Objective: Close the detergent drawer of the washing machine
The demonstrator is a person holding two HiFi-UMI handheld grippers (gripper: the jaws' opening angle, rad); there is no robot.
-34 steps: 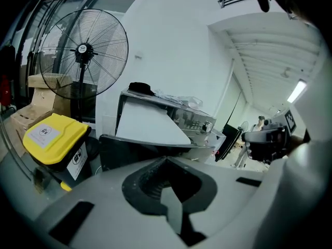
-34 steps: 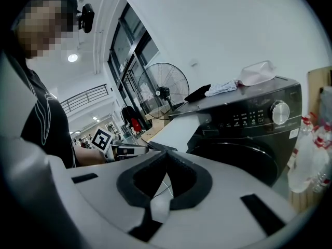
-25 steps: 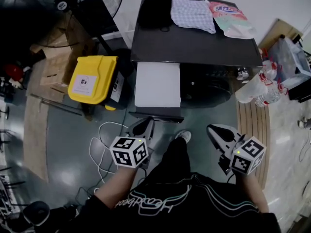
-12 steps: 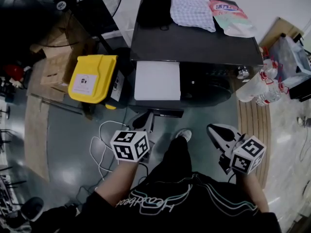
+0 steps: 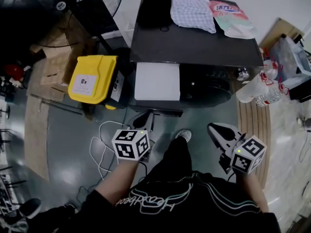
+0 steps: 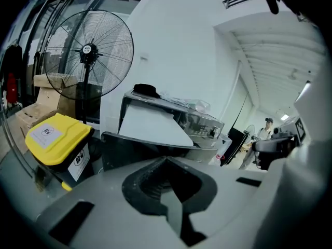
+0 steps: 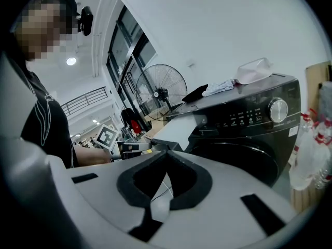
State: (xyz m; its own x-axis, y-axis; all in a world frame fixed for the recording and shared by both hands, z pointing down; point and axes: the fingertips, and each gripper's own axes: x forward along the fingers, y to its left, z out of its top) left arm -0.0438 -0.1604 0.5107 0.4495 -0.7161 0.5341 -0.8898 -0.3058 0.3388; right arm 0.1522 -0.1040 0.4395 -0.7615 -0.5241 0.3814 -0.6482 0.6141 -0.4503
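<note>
The dark washing machine [image 5: 194, 45] stands ahead with its detergent drawer [image 5: 156, 80] pulled out at the front left, its white top facing up. The drawer's dark front panel [image 5: 156, 111] is nearest to me. My left gripper [image 5: 146, 118] is shut and empty, its tip just below that front panel; I cannot tell whether they touch. In the left gripper view the drawer [image 6: 150, 126] fills the space just beyond the closed jaws. My right gripper [image 5: 216, 130] is shut and empty, lower right, well back from the machine's door [image 7: 244, 154].
A yellow-lidded bin [image 5: 92, 79] sits left of the drawer, with cardboard boxes [image 5: 56, 64] and a standing fan [image 5: 73, 1] behind it. Cloths [image 5: 193, 14] and a detergent bag [image 5: 228, 16] lie on the machine. Plastic bottles [image 5: 260, 89] stand right. A white cable [image 5: 104, 147] loops on the floor.
My left gripper has edged forward toward the drawer's front panel. The right gripper has barely moved, and the drawer stands as far out as before.
</note>
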